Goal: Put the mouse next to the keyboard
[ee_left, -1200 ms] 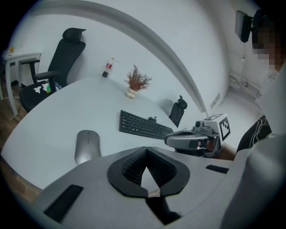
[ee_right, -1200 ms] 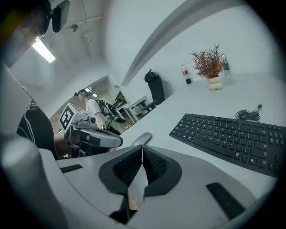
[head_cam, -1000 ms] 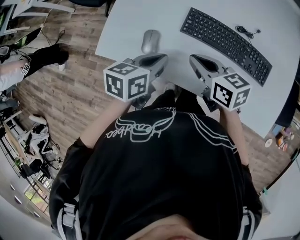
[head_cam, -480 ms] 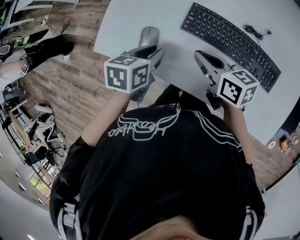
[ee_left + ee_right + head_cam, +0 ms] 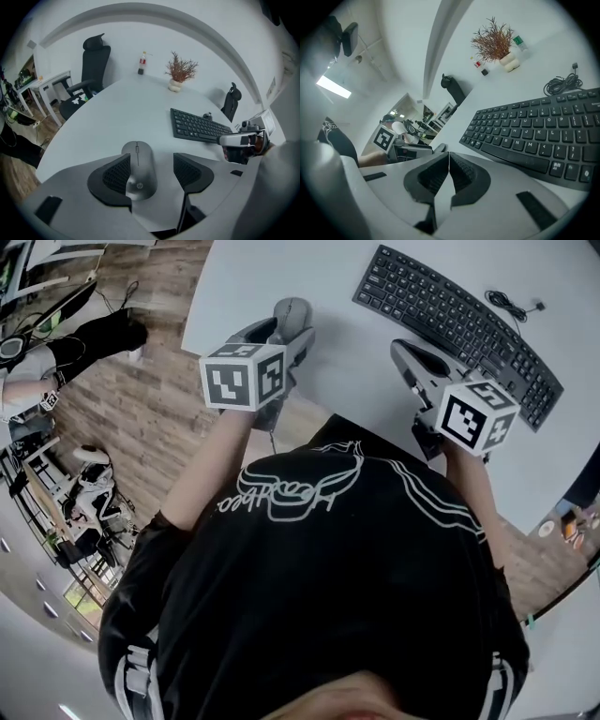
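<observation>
Table [image 5: 366, 352]: a pale rounded top is seen in the head view, with wood floor bordering it from 9 to 7 o'clock.
Office chair [image 5: 90, 70]: a black one is parked at the table's far edge, toward 11 o'clock in the left gripper view.
Keyboard [image 5: 459, 329]: a black one is laid slantwise on the table, at about 3 o'clock from the mouse in the head view and well apart from it.
Left gripper [image 5: 151, 171]: it is held low over the table near the near edge. Its jaws are spread wide and the mouse is straddled by them but not clamped.
Right gripper [image 5: 449, 168]: its jaws are closed pad against pad and nothing is held between them. It is held just short of the keyboard's near edge, which is seen at 2 o'clock.
Mouse [image 5: 138, 164]: a grey one is set flat on the table between the left gripper's pads. It is crowded against the pad at 9 o'clock, and a clear gap is left to the pad at 3 o'clock.
Potted plant [image 5: 178, 75]: dry reddish twigs are set in a pale pot, far across the table at 1 o'clock.
Cable [image 5: 560, 84]: a black coil is laid at the keyboard's far edge.
Bottle [image 5: 141, 63]: it is stood upright at 12 o'clock, beside the plant.
</observation>
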Motion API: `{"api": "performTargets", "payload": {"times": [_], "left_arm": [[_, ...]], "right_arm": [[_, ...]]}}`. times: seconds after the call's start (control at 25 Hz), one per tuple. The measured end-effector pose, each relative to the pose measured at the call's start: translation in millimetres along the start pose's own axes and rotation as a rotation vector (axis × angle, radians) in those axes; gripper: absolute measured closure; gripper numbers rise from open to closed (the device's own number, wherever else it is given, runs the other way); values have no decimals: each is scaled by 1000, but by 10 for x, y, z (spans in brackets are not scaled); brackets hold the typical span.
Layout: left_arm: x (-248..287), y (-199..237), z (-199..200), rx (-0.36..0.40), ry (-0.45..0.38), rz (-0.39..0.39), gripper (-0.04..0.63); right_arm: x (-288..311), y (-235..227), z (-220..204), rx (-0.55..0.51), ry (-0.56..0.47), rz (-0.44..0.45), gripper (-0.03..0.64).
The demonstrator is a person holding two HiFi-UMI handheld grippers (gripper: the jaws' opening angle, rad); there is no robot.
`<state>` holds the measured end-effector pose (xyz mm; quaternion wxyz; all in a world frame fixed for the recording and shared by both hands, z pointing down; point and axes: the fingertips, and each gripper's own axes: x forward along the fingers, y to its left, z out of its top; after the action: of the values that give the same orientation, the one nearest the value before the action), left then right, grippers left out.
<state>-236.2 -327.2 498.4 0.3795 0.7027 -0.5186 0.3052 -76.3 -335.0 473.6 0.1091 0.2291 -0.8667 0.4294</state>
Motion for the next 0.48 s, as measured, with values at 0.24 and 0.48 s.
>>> {"api": "performTargets", "payload": {"times": [0.24, 0.48], "left_arm": [[144, 207, -103, 27, 64, 88, 292], [215, 268, -129, 6, 92, 108, 287]], "right_arm": [[8, -73, 45, 12, -13, 8, 607], [24, -138, -15, 18, 6, -1, 607]]}}
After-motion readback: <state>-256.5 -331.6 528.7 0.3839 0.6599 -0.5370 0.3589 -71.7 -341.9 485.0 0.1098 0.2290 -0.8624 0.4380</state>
